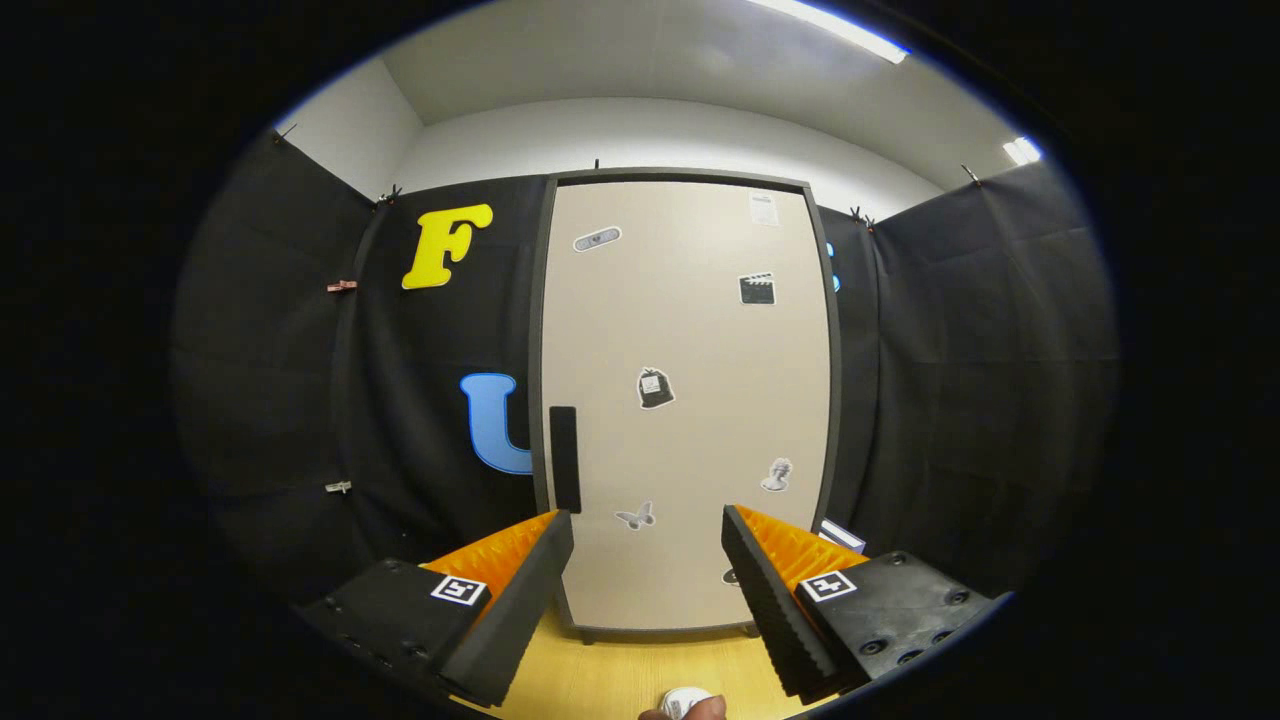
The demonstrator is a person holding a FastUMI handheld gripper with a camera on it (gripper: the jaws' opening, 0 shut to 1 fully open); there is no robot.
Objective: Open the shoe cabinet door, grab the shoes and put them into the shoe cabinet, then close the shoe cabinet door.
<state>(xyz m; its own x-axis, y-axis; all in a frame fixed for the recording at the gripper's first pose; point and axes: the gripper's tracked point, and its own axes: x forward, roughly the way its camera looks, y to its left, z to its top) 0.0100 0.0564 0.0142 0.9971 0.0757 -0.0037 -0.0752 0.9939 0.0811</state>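
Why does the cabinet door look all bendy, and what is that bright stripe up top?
In the gripper view, the fisheye lens bows the cabinet door and the walls; the bright stripe is a ceiling light, glaring white; the open gripper looks sharp, holding nothing.

Shoe cabinet door (690,400) shut, stickers scattered on it, dark handle (565,458) along its left edge. Gripper (648,535) fingers spread wide, holding nothing, cabinet beyond them on wooden floor (620,675).
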